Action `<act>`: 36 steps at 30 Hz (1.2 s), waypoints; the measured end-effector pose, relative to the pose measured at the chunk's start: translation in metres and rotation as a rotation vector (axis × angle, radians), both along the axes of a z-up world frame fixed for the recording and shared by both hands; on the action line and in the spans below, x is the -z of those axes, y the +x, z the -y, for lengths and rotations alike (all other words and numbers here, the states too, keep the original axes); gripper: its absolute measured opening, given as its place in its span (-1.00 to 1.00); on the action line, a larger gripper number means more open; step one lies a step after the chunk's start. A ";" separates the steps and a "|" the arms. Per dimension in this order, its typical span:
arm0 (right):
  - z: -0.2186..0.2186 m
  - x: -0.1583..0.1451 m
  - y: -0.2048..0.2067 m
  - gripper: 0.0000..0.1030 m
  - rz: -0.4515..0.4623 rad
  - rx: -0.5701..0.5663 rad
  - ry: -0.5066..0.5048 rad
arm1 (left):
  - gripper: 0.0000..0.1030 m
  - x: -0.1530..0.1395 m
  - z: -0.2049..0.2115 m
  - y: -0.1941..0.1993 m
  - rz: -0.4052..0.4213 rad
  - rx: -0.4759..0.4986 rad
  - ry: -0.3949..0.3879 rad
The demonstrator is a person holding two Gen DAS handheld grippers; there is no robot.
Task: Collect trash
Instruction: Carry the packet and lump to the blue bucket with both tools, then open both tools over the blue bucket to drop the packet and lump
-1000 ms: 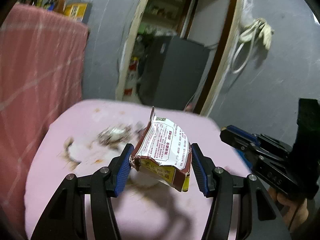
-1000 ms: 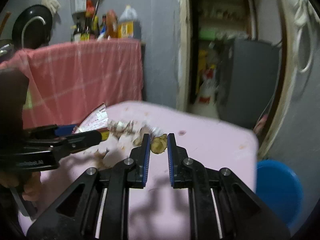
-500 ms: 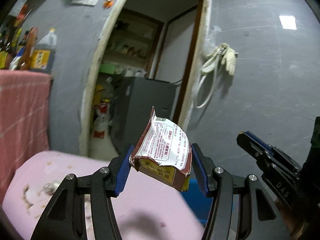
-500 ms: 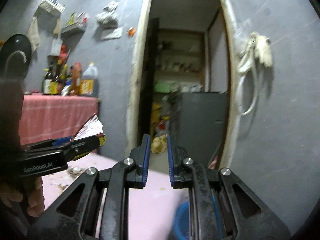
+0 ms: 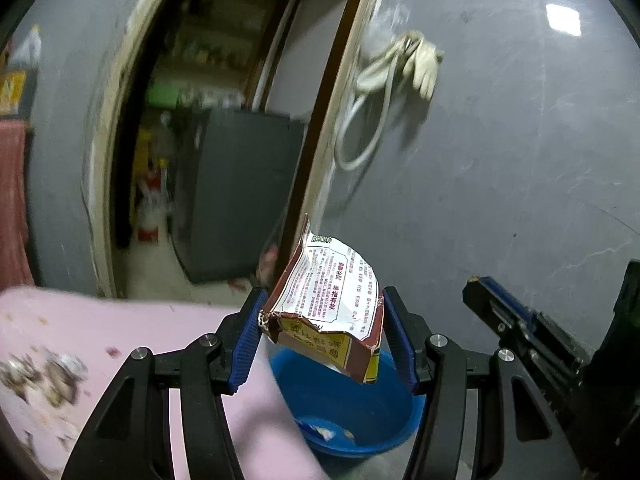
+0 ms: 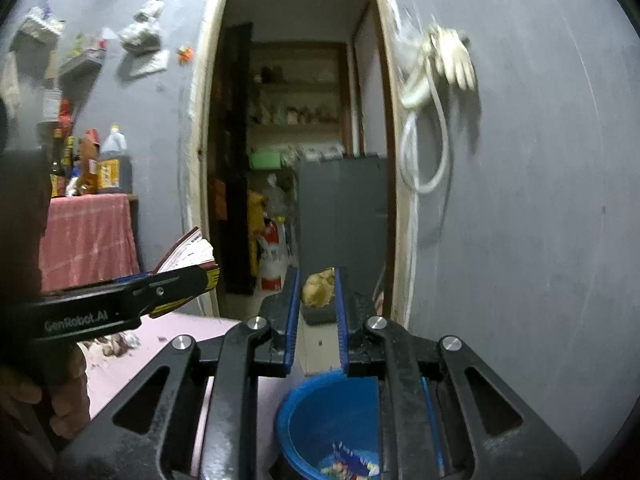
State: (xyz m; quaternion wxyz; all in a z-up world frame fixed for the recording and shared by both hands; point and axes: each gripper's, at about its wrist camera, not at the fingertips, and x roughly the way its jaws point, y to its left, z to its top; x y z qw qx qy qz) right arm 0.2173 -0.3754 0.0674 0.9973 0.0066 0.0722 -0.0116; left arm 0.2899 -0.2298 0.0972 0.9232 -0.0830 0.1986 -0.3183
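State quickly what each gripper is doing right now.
Left gripper: shut on the torn packet.
Right gripper: shut on a yellowish scrap.

- The left gripper (image 5: 320, 344) is a black plastic two-finger tool with flat, angular link arms cut with triangular openings.
- Its fingers carry ribbed blue pads (image 5: 245, 342) on their inner faces.
- Round silver screw heads (image 5: 140, 353) sit at the link joints.
- The right gripper (image 6: 316, 316) has the same black build, its arms scuffed with pale dust, with thin blue pads and silver screws.
- White lettering "GenRobot.AI" (image 6: 76, 320) runs along the left gripper's black side.
- A bare hand (image 6: 60, 392) wraps the handle; no sleeve shows.
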 end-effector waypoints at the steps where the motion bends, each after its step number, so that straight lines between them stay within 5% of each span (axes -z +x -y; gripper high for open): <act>1: 0.006 0.006 0.003 -0.67 -0.021 0.006 0.013 | 0.00 0.003 0.005 0.005 -0.023 0.003 -0.001; 8: 0.038 0.041 0.020 -0.67 -0.140 0.047 0.086 | 0.01 0.034 0.043 0.045 -0.200 0.042 0.070; 20: 0.068 0.080 0.041 -0.62 -0.275 0.085 0.168 | 0.02 0.083 0.076 0.073 -0.361 0.073 0.149; 27: 0.071 0.083 0.041 -0.52 -0.300 0.096 0.177 | 0.16 0.099 0.078 0.072 -0.389 0.081 0.148; 36: 0.070 0.067 0.033 -0.19 -0.260 0.109 0.173 | 0.30 0.083 0.061 0.066 -0.342 0.060 0.099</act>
